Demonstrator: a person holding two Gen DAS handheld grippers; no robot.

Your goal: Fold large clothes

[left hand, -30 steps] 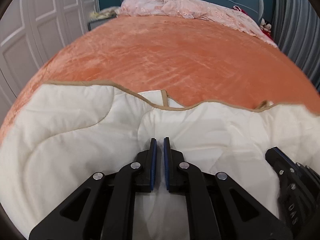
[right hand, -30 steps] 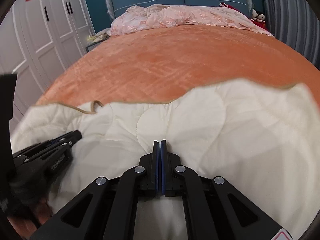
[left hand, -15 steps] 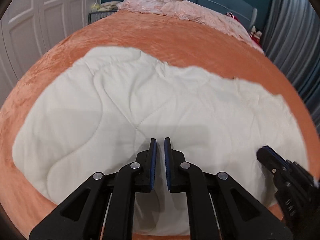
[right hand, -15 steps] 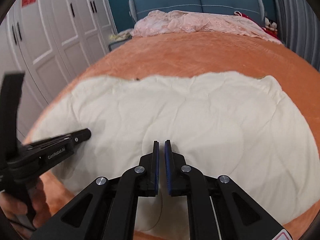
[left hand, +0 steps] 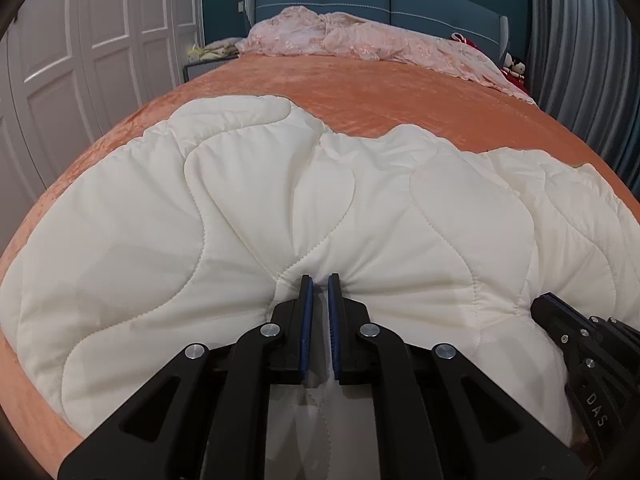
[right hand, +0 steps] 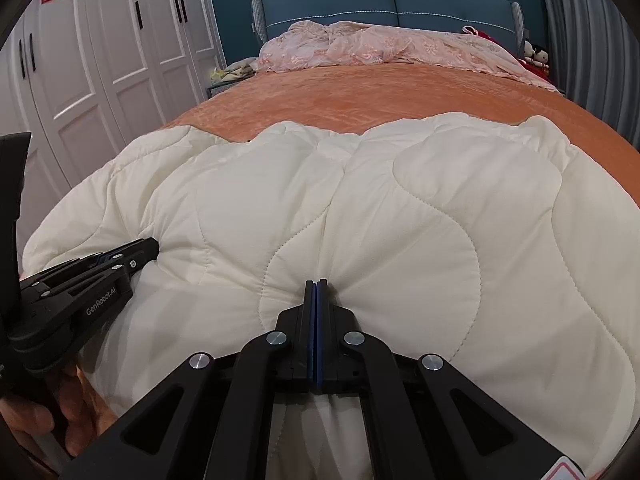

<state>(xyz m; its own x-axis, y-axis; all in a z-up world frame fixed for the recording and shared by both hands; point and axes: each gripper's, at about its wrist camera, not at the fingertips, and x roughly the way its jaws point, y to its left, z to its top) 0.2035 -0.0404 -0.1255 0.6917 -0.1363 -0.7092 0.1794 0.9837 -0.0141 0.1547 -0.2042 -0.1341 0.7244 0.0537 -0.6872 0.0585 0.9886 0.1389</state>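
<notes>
An orange-covered bed (left hand: 400,96) stretches away beyond both sets of jaws, with a crumpled pink cover (left hand: 372,40) at its far end. A cream quilted garment (left hand: 248,216) lies spread across the near part of the bed, directly ahead of the jaws. The left gripper (left hand: 319,280) has its jaws clamped on the garment's near edge; the right gripper (right hand: 316,282), jaws just closing, pinches the same edge alongside.

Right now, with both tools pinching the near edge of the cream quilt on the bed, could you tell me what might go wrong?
1. The left tool and right tool each hold only a small pinch of the cream quilted blanket; a hard pull might slip it free.
2. Its far edge lies bunched and uneven, so the fold may end up crooked.
3. It could drag on the plush orange bedspread.
</notes>
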